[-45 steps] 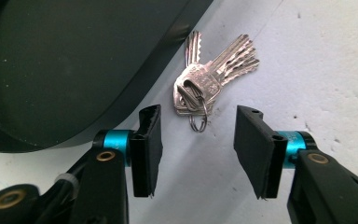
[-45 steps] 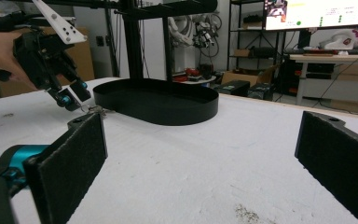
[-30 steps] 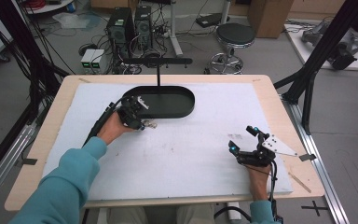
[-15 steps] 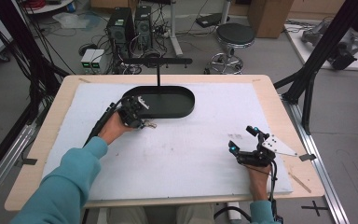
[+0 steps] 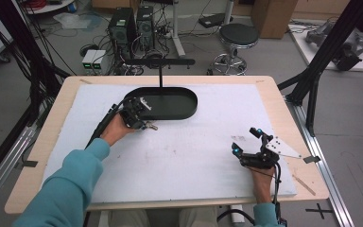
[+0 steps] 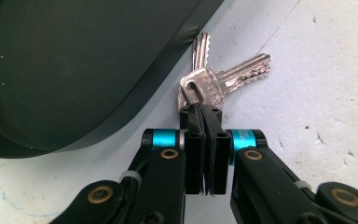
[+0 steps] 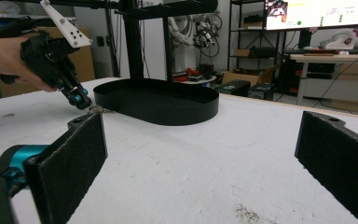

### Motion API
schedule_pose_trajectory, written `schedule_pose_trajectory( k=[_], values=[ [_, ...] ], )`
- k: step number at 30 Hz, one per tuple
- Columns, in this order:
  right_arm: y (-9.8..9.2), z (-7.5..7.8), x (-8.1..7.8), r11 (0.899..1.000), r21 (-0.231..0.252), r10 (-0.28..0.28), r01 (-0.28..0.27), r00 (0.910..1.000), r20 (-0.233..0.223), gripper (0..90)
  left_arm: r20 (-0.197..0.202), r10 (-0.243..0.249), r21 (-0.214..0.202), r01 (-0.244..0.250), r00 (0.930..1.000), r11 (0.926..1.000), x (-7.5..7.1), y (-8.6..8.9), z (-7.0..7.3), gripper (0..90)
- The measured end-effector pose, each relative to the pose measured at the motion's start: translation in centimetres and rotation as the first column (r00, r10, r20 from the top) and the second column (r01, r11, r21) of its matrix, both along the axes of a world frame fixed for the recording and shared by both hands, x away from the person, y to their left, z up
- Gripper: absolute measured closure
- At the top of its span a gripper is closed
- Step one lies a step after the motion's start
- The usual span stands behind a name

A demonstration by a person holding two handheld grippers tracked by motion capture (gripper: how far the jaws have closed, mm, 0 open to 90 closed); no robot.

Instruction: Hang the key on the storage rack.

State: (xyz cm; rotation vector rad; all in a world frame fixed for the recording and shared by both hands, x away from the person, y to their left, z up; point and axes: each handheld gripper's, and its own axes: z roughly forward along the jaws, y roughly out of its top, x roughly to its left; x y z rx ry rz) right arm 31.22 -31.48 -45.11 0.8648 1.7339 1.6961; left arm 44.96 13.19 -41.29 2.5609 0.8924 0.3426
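A small bunch of silver keys (image 6: 214, 84) lies on the white table cover, right against the outer wall of the black oval tray (image 6: 74, 70). My left gripper (image 6: 204, 112) has just been closing and is now shut on the keys' ring end, with the pads pressed together around it. From above, the left gripper (image 5: 144, 124) sits at the tray's (image 5: 189, 111) near left edge, keys (image 5: 151, 126) at its tip. My right gripper (image 5: 246, 139) rests at the table's right front, its jaws wide open with nothing between them (image 7: 200, 154).
A black post with a crossbar (image 5: 160, 75) rises from the tray. In the right gripper view the left gripper (image 7: 81, 103) shows far off beside the tray (image 7: 168, 105). White cover (image 5: 194, 156) spreads between the two hands.
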Motion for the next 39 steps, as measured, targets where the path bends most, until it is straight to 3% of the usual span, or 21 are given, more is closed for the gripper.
schedule_pose_trajectory(
  k=[11, 13, 14, 15, 16, 17, 21, 24, 27, 28, 30, 31, 34, 36, 39],
  values=[
    [0.0, 0.0, 0.0, 1.0, -0.001, 0.0, 0.0, 1.0, 0.001, 1.3, -0.019, 0.024, -0.015, -0.024, 0.9995, 0.9996, 0.1, 0.2, 0.1, 88.3],
    [0.0, 0.0, 0.0, 1.0, -0.001, -0.002, 0.002, 1.0, 0.002, 1.3, -0.024, 0.021, -0.027, -0.022, 0.9995, 0.9994, 0.1, 0.4, 0.3, 88.3],
    [0.0, 0.0, 0.0, 1.0, -0.001, -0.001, 0.001, 1.0, 0.002, 1.3, -0.021, 0.024, -0.054, -0.025, 0.9995, 0.9982, 0.1, 0.6, 0.5, 88.4],
    [0.0, 0.0, 0.0, 1.0, 0.0, 0.0, 0.0, 1.0, 0.0, 1.3, -0.021, 0.024, -0.054, -0.025, 0.9995, 0.9982, 0.1, 0.6, 0.5, 88.4],
    [0.0, 0.0, 0.0, 1.0, 0.0, -0.002, 0.002, 1.0, 0.002, 1.3, -0.014, 0.021, -0.09, -0.022, 0.9997, 0.9957, 0.0, 1.0, 1.1, 88.4],
    [0.0, 0.0, 0.0, 1.0, 0.001, 0.0, 0.0, 1.0, -0.003, 1.3, -0.014, 0.021, -0.09, -0.022, 0.9997, 0.9957, 0.0, 1.0, 1.1, 88.3],
    [0.0, 0.0, 0.0, 1.0, 0.002, 0.001, -0.001, 1.0, -0.004, 1.3, 0.033, 0.015, -0.225, -0.008, 0.9994, 0.9743, -0.3, 2.2, 3.2, 88.4],
    [0.0, 0.0, 0.0, 1.0, 0.001, 0.0, 0.0, 1.0, -0.002, 1.3, 0.053, 0.014, -0.269, 0.001, 0.9985, 0.9631, -0.3, 3.3, 4.6, 88.3],
    [0.0, 0.0, 0.0, 1.0, 0.002, 0.001, -0.001, 1.0, -0.007, 1.3, 0.081, 0.025, -0.328, 0.004, 0.9964, 0.9446, -0.4, 4.3, 6.2, 88.3],
    [0.0, 0.0, 0.0, 1.0, 0.0, -0.001, 0.001, 1.0, 0.0, 1.3, 0.081, 0.025, -0.328, 0.004, 0.9964, 0.9446, -0.4, 4.3, 6.2, 88.3],
    [0.0, 0.0, 0.0, 1.0, 0.002, 0.001, -0.001, 1.0, -0.007, 1.3, 0.107, 0.023, -0.349, 0.016, 0.994, 0.937, -0.4, 4.7, 7.4, 88.3],
    [0.0, 0.0, 0.0, 1.0, 0.0, -0.001, 0.001, 1.0, 0.0, 1.3, 0.126, 0.022, -0.371, 0.027, 0.9918, 0.9281, -0.4, 5.2, 8.4, 88.3],
    [0.0, 0.0, 0.0, 1.0, -0.001, -0.001, 0.001, 1.0, 0.0, 1.3, 0.143, 0.029, -0.383, 0.029, 0.9892, 0.9234, -0.4, 5.5, 9.4, 88.3],
    [0.0, 0.0, 0.0, 1.0, 0.001, 0.001, -0.001, 1.0, -0.006, 1.3, 0.165, 0.034, -0.406, 0.036, 0.9858, 0.913, -0.3, 6.0, 10.4, 88.3],
    [0.0, 0.0, 0.0, 1.0, 0.0, 0.0, 0.0, 1.0, -0.001, 1.3, 0.177, 0.035, -0.407, 0.041, 0.9836, 0.9127, -0.2, 6.2, 11.0, 88.3]
  ],
)
